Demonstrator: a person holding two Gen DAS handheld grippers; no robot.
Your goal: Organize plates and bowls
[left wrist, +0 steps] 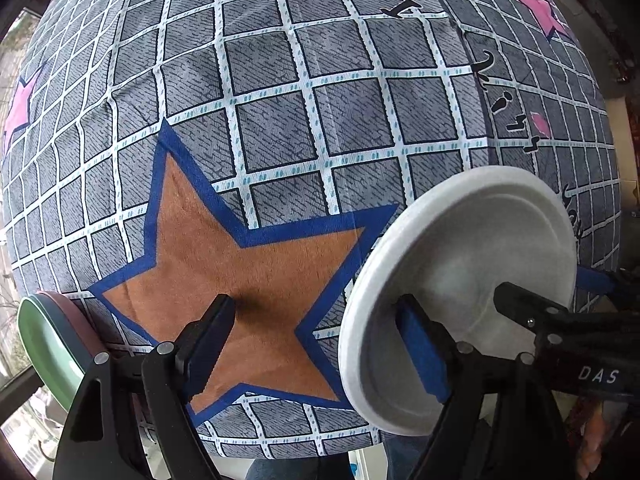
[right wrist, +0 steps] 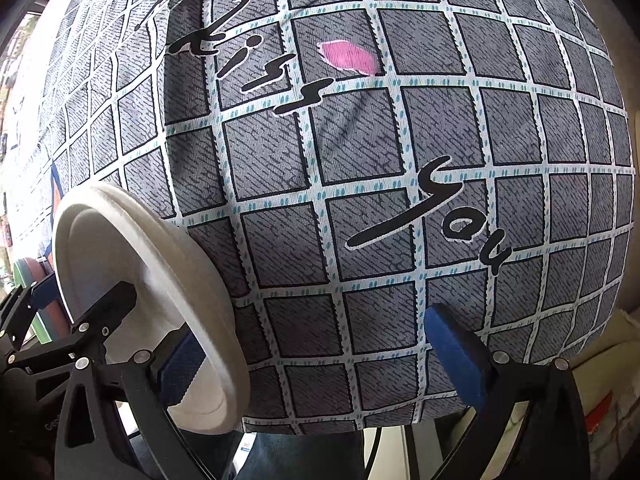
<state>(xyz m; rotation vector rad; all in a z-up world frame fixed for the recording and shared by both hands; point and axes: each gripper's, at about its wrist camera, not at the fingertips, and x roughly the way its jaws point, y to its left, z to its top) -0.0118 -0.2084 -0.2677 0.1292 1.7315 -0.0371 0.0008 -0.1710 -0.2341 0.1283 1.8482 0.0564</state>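
A white plate (left wrist: pixel 460 300) lies on the checked cloth between my two grippers; it also shows in the right wrist view (right wrist: pixel 152 280). My left gripper (left wrist: pixel 316 344) is open, its right finger (left wrist: pixel 420 352) against the plate's near rim and its left finger (left wrist: pixel 204 352) over the orange star. My right gripper (right wrist: pixel 320 364) is open, its left finger (right wrist: pixel 180 364) at the plate's rim and its right finger (right wrist: pixel 460 356) over bare cloth. A green plate stacked with a dark red one (left wrist: pixel 48 344) sits at the table's left edge.
The table carries a grey checked cloth (left wrist: pixel 280 120) with an orange star (left wrist: pixel 248 272), pink stars and black lettering (right wrist: pixel 420 216). The table's near edge runs just below both grippers. The stacked plates show small in the right wrist view (right wrist: pixel 28 276).
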